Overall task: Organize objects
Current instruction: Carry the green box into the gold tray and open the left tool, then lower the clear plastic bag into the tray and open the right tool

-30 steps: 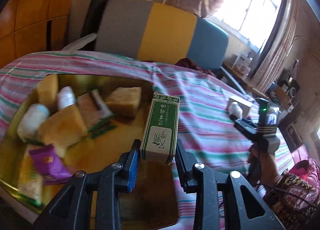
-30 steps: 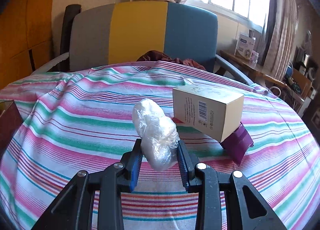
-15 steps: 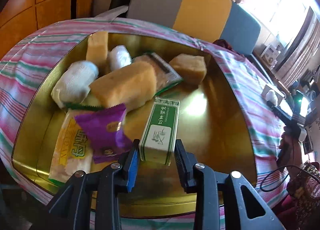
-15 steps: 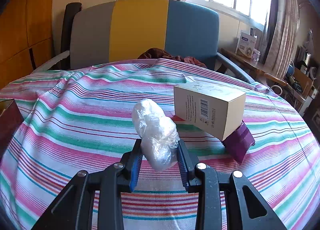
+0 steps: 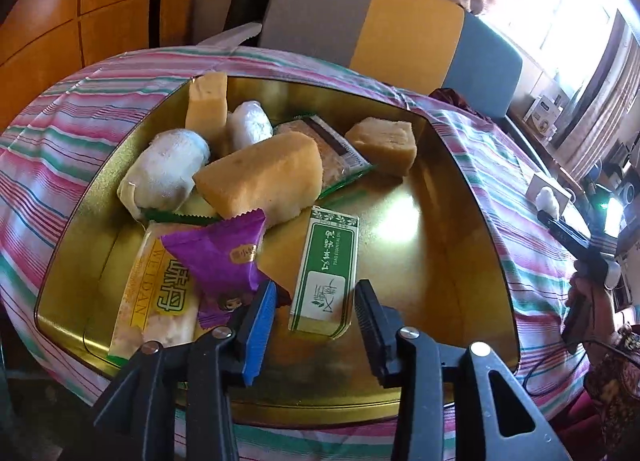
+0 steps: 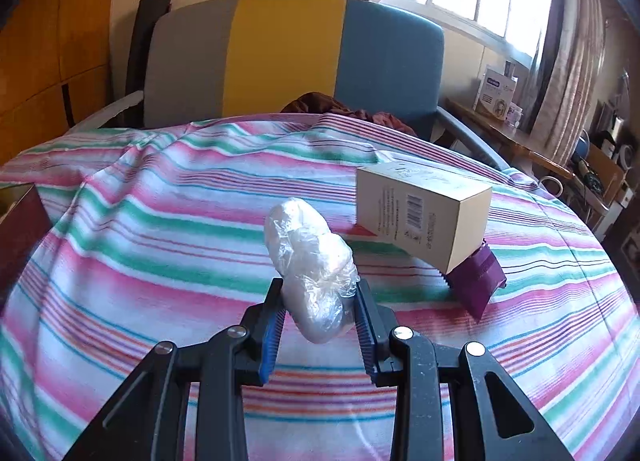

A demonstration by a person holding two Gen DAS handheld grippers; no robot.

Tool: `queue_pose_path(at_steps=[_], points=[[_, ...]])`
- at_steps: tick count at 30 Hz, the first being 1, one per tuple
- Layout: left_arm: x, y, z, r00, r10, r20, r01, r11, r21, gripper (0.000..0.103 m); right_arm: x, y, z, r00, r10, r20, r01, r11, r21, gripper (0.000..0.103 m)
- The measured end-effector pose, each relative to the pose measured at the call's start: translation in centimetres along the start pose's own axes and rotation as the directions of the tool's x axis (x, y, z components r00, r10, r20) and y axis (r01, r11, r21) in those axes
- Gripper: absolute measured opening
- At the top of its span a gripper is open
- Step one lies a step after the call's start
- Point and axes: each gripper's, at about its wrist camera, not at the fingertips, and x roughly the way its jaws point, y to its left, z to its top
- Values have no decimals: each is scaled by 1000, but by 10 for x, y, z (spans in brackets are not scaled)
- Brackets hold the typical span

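Left tool [image 5: 315, 303] just opening, green box [image 5: 326, 273] freed into tin [image 5: 472, 197] (sorted); right tool [image 6: 320, 317] clamps wrapped bundle [image 6: 312, 265] awaiting its turn.

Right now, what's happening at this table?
A person with a gripper in each hand is sorting snacks into a gold tin. The left gripper has just been opening; the green box lies on the tin floor between its jaws, released. The right gripper holds a plastic-wrapped bundle above the striped tablecloth.

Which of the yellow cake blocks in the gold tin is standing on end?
The far-left cake block, upright against the gold tin wall. The big middle block and the right-hand block lie flat.
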Motion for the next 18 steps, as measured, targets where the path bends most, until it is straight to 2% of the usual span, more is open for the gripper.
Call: queue_pose_path(at_steps=[2, 4, 7, 10, 12, 15, 18], points=[[0, 0, 1, 1000, 16, 6, -16, 1000, 10, 32, -13, 6, -1, 999, 39, 18, -39, 999, 1, 34], [0, -1, 2, 999, 48, 15, -48, 999, 19, 31, -31, 14, -3, 994, 99, 38, -100, 995, 18, 34], [0, 4, 3, 998, 53, 13, -53, 999, -1, 31, -54, 31, -1, 982, 176, 70, -178, 984, 31, 34], [-1, 7, 2, 999, 46, 11, -45, 998, -31, 31, -78, 58, 3, 956, 275, 96, -278, 961, 13, 34], [-6, 9, 0, 999, 26, 20, -25, 998, -49, 35, -96, 83, 6, 934, 340, 112, -339, 940, -27, 34], [-16, 8, -3, 998, -3, 65, 6, 998, -55, 42, -120, 123, 11, 899, 422, 120, -412, 906, -101, 34], [-28, 7, -5, 993, -8, 117, 14, 999, -50, 42, -135, 164, 8, 867, 490, 96, -474, 868, -151, 34]])
